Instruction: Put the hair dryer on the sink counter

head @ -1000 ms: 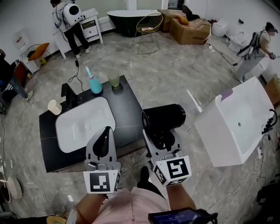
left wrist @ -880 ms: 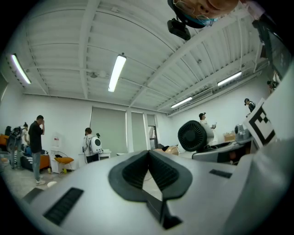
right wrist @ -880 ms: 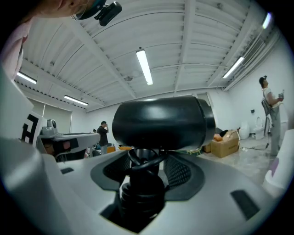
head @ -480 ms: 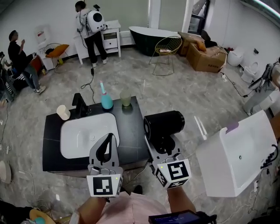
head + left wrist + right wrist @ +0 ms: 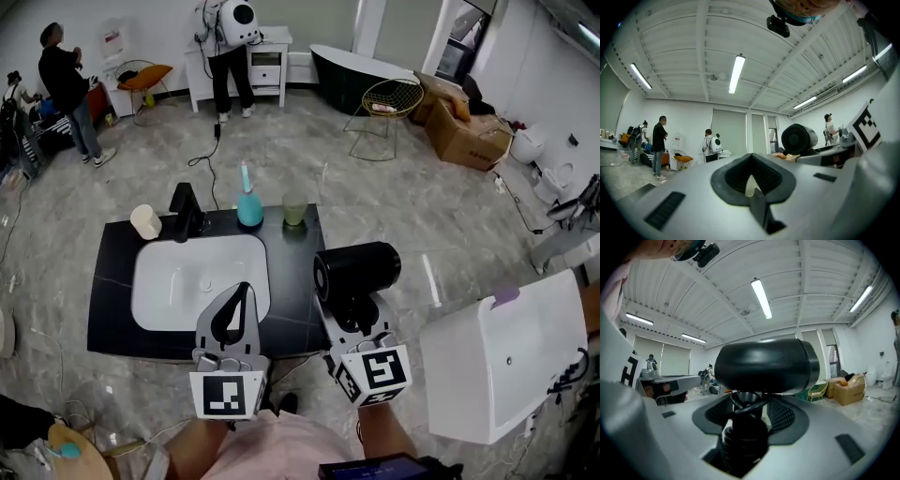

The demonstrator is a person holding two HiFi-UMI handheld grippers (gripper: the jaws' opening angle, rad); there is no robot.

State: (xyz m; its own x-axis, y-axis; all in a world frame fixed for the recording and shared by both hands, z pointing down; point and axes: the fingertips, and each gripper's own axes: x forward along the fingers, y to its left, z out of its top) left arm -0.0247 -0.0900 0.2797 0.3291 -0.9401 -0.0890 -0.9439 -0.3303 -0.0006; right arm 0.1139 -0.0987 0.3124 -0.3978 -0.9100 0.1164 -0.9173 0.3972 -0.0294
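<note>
In the head view the black hair dryer hangs over the right edge of the black sink counter. Its barrel lies crosswise and its handle points back at me. My right gripper is shut on that handle. The right gripper view has the dryer's barrel above the jaws and the ribbed handle and cord between them, inside my right gripper. My left gripper hovers over the front rim of the white basin, shut with nothing in it. The left gripper points level across the room.
On the counter's far edge stand a black faucet, a cream cup, a teal bottle and a green cup. A white tub sits on the floor at the right. People stand near the far wall.
Both grippers have travelled level toward the counter. The dryer, which was out past the counter's right edge, now hangs over that edge. The grip is unchanged.
</note>
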